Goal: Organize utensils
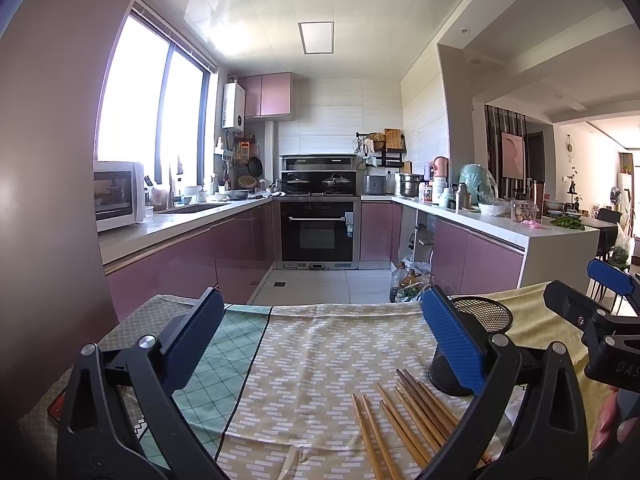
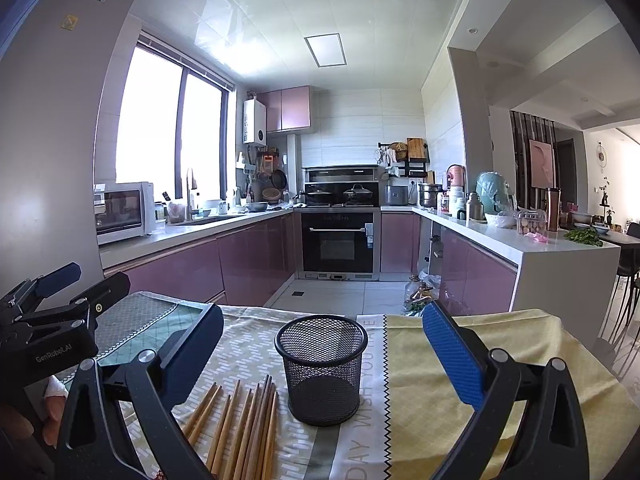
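Kitchen table, mid-task: wooden chopsticks (image 2: 244, 424) lying loose in a fan on the patterned cloth (image 2: 460, 360), just beside the black mesh cup (image 2: 321, 368), at about 8 o'clock from it in the right wrist view. Cup upright, apparently empty, nothing yet stood in it.

Left gripper (image 1: 320, 344) with jaws spread wide, holding nothing, hovering above the cloth. Right gripper (image 2: 324, 356) likewise wide open and empty, the cup framed between its fingers but not touched.

Sticks judged light, stiff and smooth: likely to roll or slide on the cloth and to pivot if pinched near a tip. Best taken around mid-length, across the grain, one or two at a time; thin profile against soft fabric probably calling for a low, flat approach. Cup judged light too, and liable to tip or skid when a stick is dropped in off-centre; steadying at the rim or wall with the other gripper seems wise.

Near ends of the chopsticks cut off at 6 o'clock in both views, and partly screened by gripper frames, so exact count unclear. Lower part of the cup masked by the blue pad in the left wrist view. Cup's floor hard to read through the mesh. Table edges under the cloth unseen.
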